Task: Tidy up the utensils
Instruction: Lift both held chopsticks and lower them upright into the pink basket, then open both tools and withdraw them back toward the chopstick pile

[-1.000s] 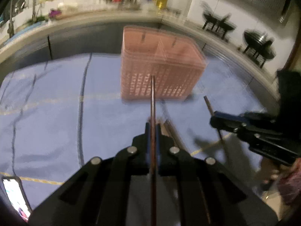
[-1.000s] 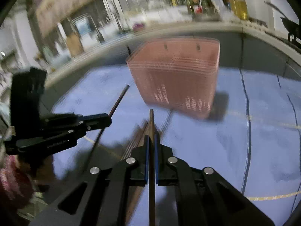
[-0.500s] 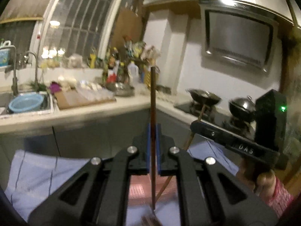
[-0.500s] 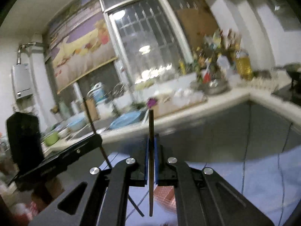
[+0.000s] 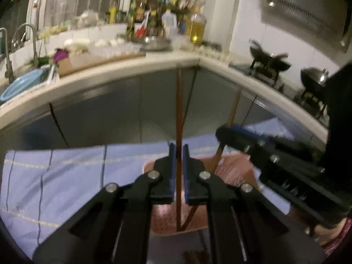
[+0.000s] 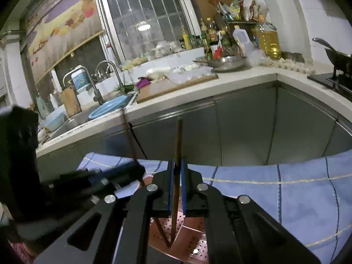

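The pink perforated basket (image 5: 233, 165) sits on the blue cloth right under both grippers. My left gripper (image 5: 179, 147) has a brown chopstick (image 5: 179, 110) upright between its jaws, lower end down in the basket. The jaws are opening, with thin gaps beside the stick. My right gripper (image 6: 177, 161) is shut on a second chopstick (image 6: 178, 136), slightly tilted, its tip on the basket (image 6: 189, 242) floor. Each gripper shows in the other's view: the right gripper (image 5: 220, 132) at right, the left gripper (image 6: 138, 169) at left. The two chopstick tips meet low in the basket.
A blue striped cloth (image 5: 66, 176) covers the table. Grey cabinet fronts (image 5: 110, 114) and a white counter (image 5: 132, 66) curve behind, holding bottles, a sink with a blue bowl (image 6: 110, 107) and woks on a stove (image 5: 268, 63) at right.
Both grippers went forward and up from in front of the basket to just above it. Both chopsticks, first pointing ahead, now stand with their lower ends in the basket. The left jaws have parted slightly.
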Available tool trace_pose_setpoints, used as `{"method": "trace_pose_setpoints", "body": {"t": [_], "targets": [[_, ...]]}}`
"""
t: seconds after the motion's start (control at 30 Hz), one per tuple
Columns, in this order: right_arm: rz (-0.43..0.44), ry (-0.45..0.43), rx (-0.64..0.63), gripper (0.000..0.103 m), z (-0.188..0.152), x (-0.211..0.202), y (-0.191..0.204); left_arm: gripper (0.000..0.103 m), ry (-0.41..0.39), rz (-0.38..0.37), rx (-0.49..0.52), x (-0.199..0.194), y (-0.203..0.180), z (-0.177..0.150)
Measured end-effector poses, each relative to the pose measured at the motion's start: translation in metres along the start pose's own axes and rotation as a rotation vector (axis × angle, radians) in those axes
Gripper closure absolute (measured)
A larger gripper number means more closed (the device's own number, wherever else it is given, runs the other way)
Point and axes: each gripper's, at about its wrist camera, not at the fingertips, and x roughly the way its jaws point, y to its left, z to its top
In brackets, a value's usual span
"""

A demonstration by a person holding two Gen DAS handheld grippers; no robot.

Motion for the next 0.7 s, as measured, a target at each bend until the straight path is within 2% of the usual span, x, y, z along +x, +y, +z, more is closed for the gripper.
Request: {"method": "trace_pose_setpoints", "body": {"t": [0.07, 0.13, 0.17, 0.23, 0.37, 0.4, 0.47, 0.5, 0.53, 0.57, 0.63, 0.67, 0.7], "targets": [[0.013, 0.024, 0.049, 0.094, 0.0, -0.001, -0.003, 0.089, 0.006, 0.011, -0.018, -0.005, 0.002, -0.004], [0.024, 0.011, 0.071, 0.088, 0.001, -0.01, -0.002, 0.085, -0.035, 0.014, -0.046, -0.023, 0.005, -0.004], [0.017, -0.006, 0.075, 0.085, 0.002, -0.019, 0.0, 0.083, -0.06, 0.011, -0.053, -0.036, 0.006, -0.004], [0.008, -0.048, 0.076, 0.062, 0.005, -0.038, 0.005, 0.082, -0.123, 0.009, -0.065, -0.066, 0.005, -0.001], [0.02, -0.153, 0.061, 0.056, -0.006, -0.092, 0.018, 0.082, -0.232, -0.026, -0.064, -0.131, 0.002, -0.018], [0.023, -0.185, 0.057, 0.051, -0.019, -0.111, 0.023, 0.082, -0.239, -0.032, -0.061, -0.141, 0.0, -0.024], [0.02, -0.217, 0.064, 0.03, -0.048, -0.137, 0.027, 0.082, -0.236, -0.045, -0.061, -0.157, 0.0, -0.049], [0.021, -0.216, 0.074, 0.014, -0.072, -0.148, 0.026, 0.082, -0.207, -0.056, -0.062, -0.161, 0.0, -0.069], [0.019, -0.2, 0.089, 0.011, -0.093, -0.154, 0.024, 0.082, -0.17, -0.061, -0.064, -0.161, 0.001, -0.09], [0.007, -0.145, 0.108, 0.011, -0.122, -0.156, 0.022, 0.082, -0.148, -0.064, -0.064, -0.16, 0.001, -0.103], [-0.031, -0.04, 0.116, 0.013, -0.162, -0.151, 0.021, 0.082, -0.055, -0.071, -0.06, -0.15, -0.001, -0.145], [-0.055, 0.001, 0.112, 0.019, -0.182, -0.149, 0.021, 0.082, -0.009, -0.077, -0.06, -0.146, -0.003, -0.164], [-0.097, 0.067, 0.087, 0.033, -0.207, -0.145, 0.025, 0.082, 0.048, -0.091, -0.068, -0.139, -0.006, -0.187]]}}
